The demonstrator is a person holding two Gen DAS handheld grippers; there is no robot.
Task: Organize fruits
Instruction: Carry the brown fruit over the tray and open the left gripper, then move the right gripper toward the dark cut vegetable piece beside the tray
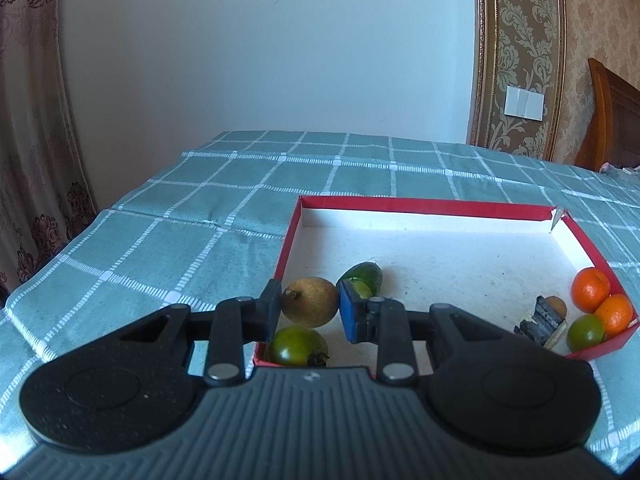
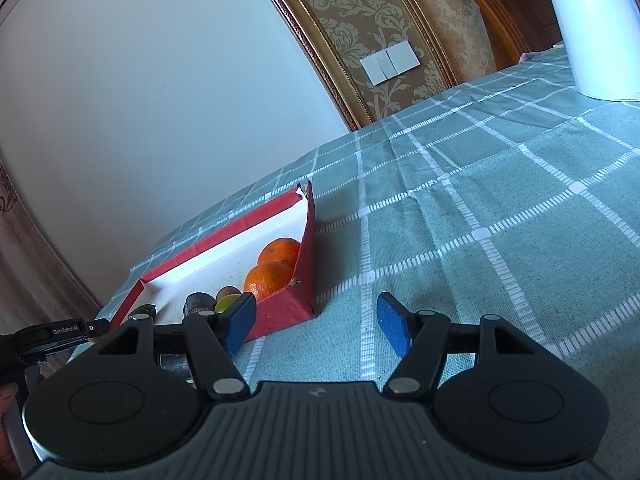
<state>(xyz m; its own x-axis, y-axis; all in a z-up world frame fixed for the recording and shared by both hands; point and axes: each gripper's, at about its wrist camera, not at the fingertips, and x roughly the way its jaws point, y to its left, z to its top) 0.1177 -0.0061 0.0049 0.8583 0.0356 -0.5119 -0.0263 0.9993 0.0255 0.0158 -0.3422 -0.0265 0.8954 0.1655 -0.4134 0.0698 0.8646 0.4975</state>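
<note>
A red-walled box (image 1: 424, 206) with a white floor lies on the checked tablecloth. In its near left corner lie a brown kiwi-like fruit (image 1: 310, 306), a green tomato (image 1: 298, 346) and a dark green fruit (image 1: 362, 276). My left gripper (image 1: 308, 312) is open, its fingers either side of the brown fruit, above the green tomato. At the right end lie two oranges (image 1: 590, 288), a green fruit (image 1: 585, 332) and a dark charred piece (image 1: 542, 318). My right gripper (image 2: 316, 320) is open and empty, over the cloth beside the box's right corner (image 2: 304, 292).
The green checked tablecloth (image 2: 480, 220) spreads to the right of the box. A white cylinder (image 2: 592, 28) stands at the far right of the table. A wall, a gold-framed panel with switches and a curtain lie behind.
</note>
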